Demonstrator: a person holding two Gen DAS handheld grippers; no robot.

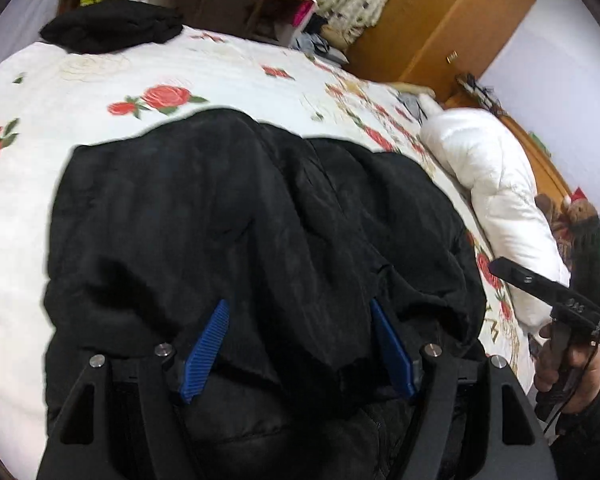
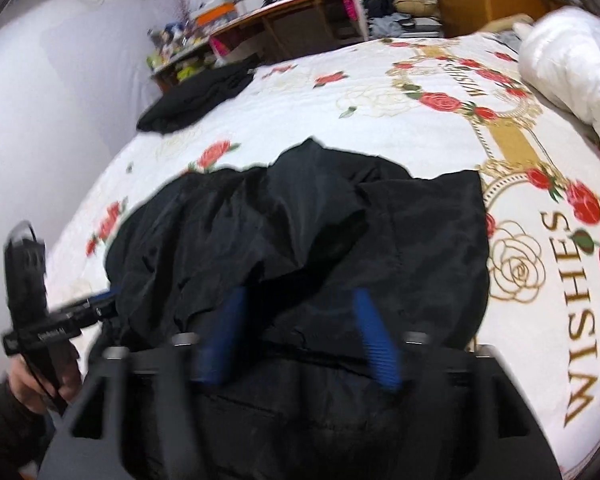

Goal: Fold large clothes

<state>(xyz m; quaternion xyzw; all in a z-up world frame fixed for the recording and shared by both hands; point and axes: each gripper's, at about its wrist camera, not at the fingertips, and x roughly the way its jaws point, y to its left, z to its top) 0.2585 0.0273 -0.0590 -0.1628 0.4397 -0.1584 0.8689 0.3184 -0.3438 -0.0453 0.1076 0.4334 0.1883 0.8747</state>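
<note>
L tool (image 1: pixel 300 312) spread | R tool (image 2: pixel 300 300) spread | both low over jacket (image 1: pixel 220 208)

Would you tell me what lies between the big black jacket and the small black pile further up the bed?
Only bare rose-print bedspread separates the black jacket from the black pile, in both wrist views.

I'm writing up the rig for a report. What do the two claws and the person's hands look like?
Each claw, left and right, has black angular brackets with silver pivot pins and ribbed blue finger pads. The right handle shows a green light, white lettering and a thin black cable. The right hand is bare, with a dark sleeve.
</note>
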